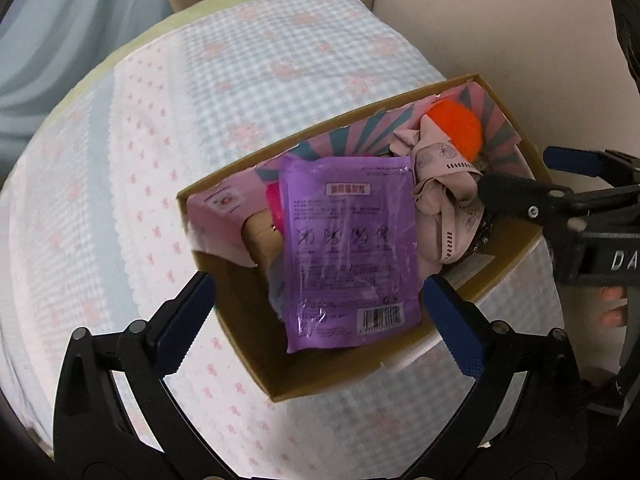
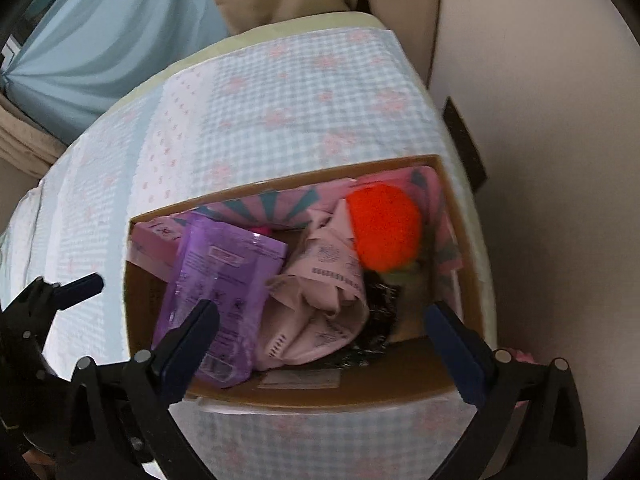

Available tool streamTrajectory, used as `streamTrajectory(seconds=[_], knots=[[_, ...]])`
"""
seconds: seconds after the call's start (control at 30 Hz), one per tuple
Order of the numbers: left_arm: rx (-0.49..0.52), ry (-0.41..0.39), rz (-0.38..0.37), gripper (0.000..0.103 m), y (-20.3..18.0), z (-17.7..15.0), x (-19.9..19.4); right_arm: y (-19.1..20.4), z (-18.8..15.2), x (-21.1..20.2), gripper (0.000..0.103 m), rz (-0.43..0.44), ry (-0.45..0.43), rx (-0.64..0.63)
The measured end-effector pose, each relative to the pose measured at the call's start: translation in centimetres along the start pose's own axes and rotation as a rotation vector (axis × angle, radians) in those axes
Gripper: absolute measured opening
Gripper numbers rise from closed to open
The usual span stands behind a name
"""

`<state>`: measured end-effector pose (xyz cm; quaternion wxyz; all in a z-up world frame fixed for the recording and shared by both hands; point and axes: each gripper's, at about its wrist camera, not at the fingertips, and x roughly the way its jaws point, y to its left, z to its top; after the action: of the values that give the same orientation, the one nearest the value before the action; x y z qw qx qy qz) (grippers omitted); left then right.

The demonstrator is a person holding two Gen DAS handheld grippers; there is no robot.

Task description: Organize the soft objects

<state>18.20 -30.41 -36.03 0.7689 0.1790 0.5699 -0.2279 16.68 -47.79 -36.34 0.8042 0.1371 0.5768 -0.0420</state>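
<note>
Soft objects sit packed in the cardboard box [image 2: 404, 380] on the quilted bed [image 1: 248, 80], both tools poised above.

Nearest, the left tool [image 1: 318, 306] straddles the purple packet [image 1: 348, 240], jaws wide and empty; the right tool [image 2: 322, 326] gapes over the pink cloth [image 2: 316, 300], holding nothing. Beyond lies the orange pompom [image 2: 384, 228]. Best lift the packet first, I judge, pinching its lower edge squarely so the slick film doesn't slip.

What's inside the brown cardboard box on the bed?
The brown cardboard box holds a purple plastic packet, crumpled pink printed cloth, an orange fuzzy ball and something dark. They cover whatever lies beneath.
</note>
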Motion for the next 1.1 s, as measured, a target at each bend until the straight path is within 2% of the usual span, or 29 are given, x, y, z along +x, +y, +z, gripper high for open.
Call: streamTrajectory(seconds=[0.27, 0.53, 0.8, 1.1], knots=[[-0.05, -0.023, -0.002, 0.103, 0.8, -0.9, -2.7, 0.2, -0.5, -2.8, 0.103, -0.006, -0.022, 0.022], [-0.075, -0.108, 0.0, 0.103, 1.5, -2.0, -8.1, 3.2, -1.4, -8.7, 0.103, -0.01, -0.096, 0.007], [-0.128, -0.254, 0.01, 0.103, 4.4, -4.7, -18.3, 10.0, -3.1, -17.4, 0.103, -0.013, -0.221, -0.055], [-0.22, -0.446, 0.1, 0.103, 10.2, -9.8, -30.2, 18.7, -6.5, -25.6, 0.103, 0.001, -0.339, -0.146]])
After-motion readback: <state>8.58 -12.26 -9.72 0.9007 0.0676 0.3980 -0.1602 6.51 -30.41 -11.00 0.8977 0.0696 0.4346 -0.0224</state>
